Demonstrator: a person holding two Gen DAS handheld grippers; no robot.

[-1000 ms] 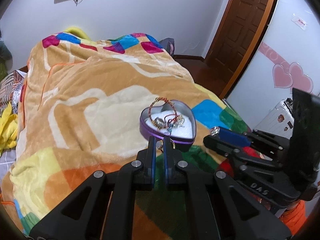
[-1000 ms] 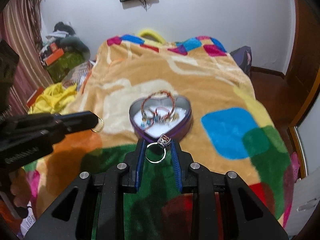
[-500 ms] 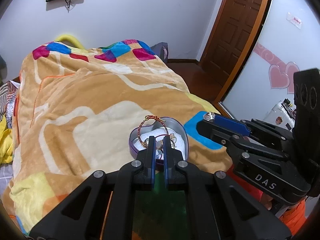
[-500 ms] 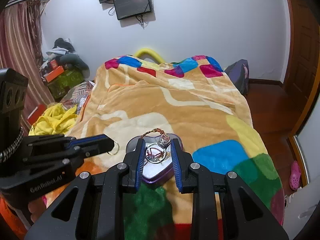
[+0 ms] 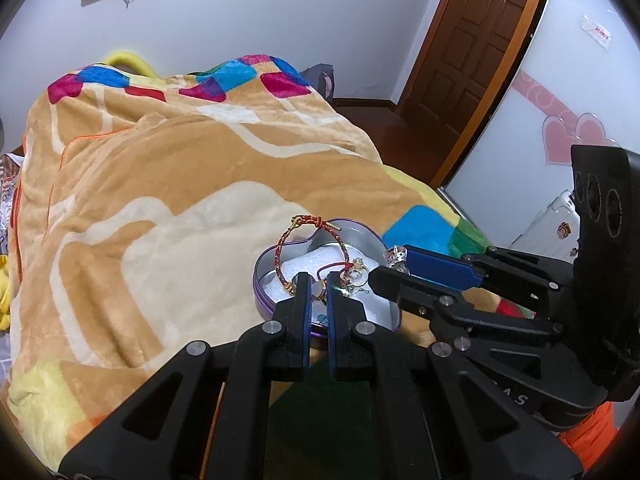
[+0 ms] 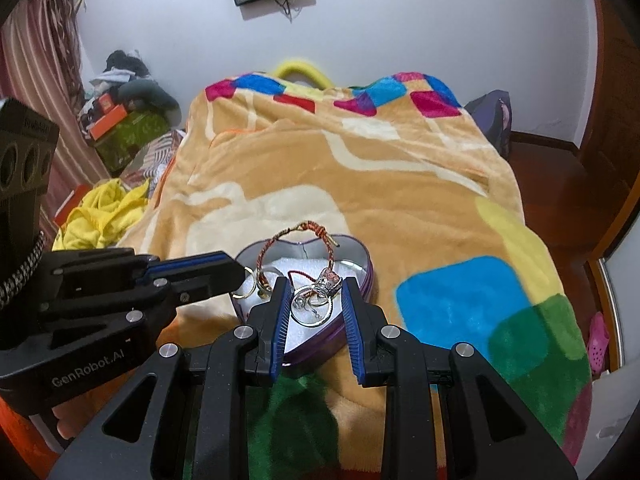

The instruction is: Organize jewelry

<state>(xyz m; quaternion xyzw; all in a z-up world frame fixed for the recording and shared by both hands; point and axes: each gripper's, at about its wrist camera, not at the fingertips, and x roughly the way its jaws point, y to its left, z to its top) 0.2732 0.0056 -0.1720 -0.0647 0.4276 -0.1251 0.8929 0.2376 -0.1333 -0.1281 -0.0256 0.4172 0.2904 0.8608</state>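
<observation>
The heart-shaped tin (image 6: 362,258) sits on the blanket (image 6: 360,184), its near rim hidden behind both grippers. Small pieces inside blur together; only the red braided bracelet (image 6: 280,242) propped on the tin's rim reads clearly. Right gripper (image 6: 314,304), over the tin, pinches a silver ring (image 6: 312,312) between its blue pads. Left gripper (image 6: 244,278), jaws pressed nearly together, nips a thin gold ring (image 6: 245,289) at the tin's left edge.

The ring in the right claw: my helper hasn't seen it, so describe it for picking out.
On the blanket sits a heart-shaped tin. Above its near edge the right claw grips a silver ring. Unlike the plain gold ring beside it, it has an ornate crown.
</observation>
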